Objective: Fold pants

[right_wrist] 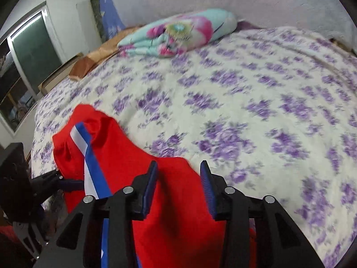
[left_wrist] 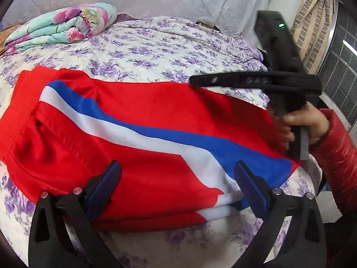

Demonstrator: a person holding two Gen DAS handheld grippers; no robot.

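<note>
The red pants (left_wrist: 138,120) with a white and blue stripe lie folded flat on the bed, waistband at the left. My left gripper (left_wrist: 178,174) is open, its blue-padded fingers spread over the near folded edge. My right gripper (right_wrist: 178,172) is open above the pants' right end (right_wrist: 169,201), with red cloth below the gap and nothing clamped. In the left wrist view the right gripper (left_wrist: 196,81) shows side-on at the right, held by a hand in a red sleeve. The left gripper shows at the far left of the right wrist view (right_wrist: 67,182).
The bed (right_wrist: 256,102) has a white cover with purple flowers. A folded floral blanket (left_wrist: 62,26) lies at the far side near the wall. A window (right_wrist: 26,51) and wooden furniture are beyond the bed's left edge.
</note>
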